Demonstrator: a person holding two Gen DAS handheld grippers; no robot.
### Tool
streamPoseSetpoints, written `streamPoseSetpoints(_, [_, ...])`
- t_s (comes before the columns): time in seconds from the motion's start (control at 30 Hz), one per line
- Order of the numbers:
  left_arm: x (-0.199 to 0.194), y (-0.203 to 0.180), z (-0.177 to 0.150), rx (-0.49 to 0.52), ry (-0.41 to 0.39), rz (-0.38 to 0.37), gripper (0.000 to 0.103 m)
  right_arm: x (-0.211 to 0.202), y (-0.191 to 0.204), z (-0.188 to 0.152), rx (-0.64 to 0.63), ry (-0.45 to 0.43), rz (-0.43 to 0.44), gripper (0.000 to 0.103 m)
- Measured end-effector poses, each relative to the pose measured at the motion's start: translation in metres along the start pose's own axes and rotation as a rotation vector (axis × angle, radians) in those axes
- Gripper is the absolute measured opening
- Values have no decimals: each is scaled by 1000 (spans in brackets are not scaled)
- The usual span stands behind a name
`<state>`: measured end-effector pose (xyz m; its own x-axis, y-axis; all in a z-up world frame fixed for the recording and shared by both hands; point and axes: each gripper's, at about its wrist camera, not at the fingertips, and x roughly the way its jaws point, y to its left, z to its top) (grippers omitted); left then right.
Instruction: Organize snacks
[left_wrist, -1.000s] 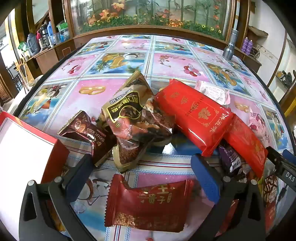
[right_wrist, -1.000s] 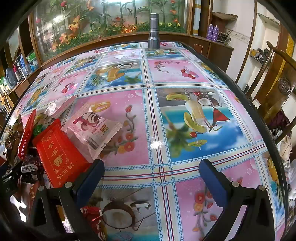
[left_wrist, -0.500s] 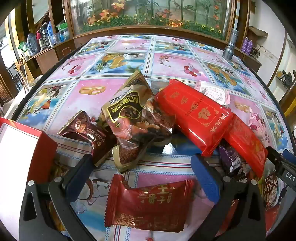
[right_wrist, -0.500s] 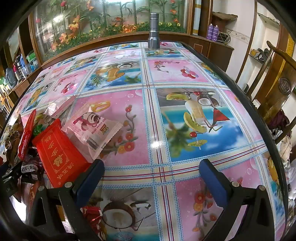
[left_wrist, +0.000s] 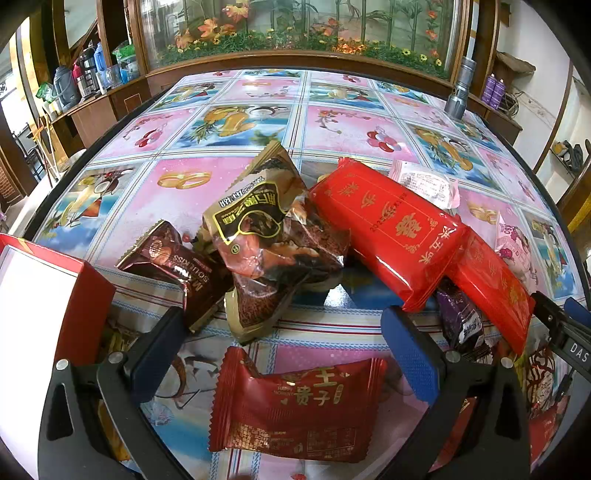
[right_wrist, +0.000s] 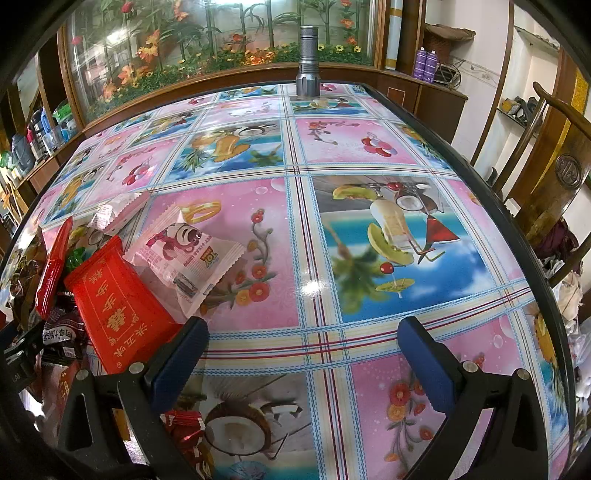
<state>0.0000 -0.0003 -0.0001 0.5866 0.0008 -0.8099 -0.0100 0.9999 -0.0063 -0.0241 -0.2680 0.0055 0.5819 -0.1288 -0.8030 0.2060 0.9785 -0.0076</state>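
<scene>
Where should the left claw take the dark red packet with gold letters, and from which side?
Grip the dark red packet across its puffed middle, coming straight down from above. It lies flat on the table, alone, already between the open left claw fingers.

I'm looking across a glossy surface (right_wrist: 369, 236) covered in pink and blue fruit-print cloth, ceiling light glinting off it. A glass cabinet (left_wrist: 295, 33) of artificial flowers is running along the far edge, flasks are crowding a wooden shelf (left_wrist: 92, 107) to my left, and a carved wooden chair (right_wrist: 554, 192) is standing against the white wall to my right.
</scene>
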Motion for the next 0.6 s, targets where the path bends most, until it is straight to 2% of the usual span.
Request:
streamPoseSetpoints(0.17, [-1,-1,0,8,6,-6,103,-1,1,-3,0,1,-3,103])
streamPoseSetpoints(0.27, [-12,-4,-6,29,22,-57,103,-2,0,-2,-33,25,22,103])
streamPoseSetpoints(0.37, [-40,-5,-18,91,-30,-98,103,-9,-15,-5,-3,26,56,103])
streamPoseSetpoints(0.47, [-70,1,-29,121,-71,-98,103,-32,-34,-14,32,-28,167,103])
streamPoseSetpoints(0.53, [-92,-2,-40,190,-143,-83,103,-54,-39,-17,2,-65,199,103])
streamPoseSetpoints(0.6, [-105,-9,-49,278,-168,-81,103,-76,-38,-21,-62,-93,206,103])
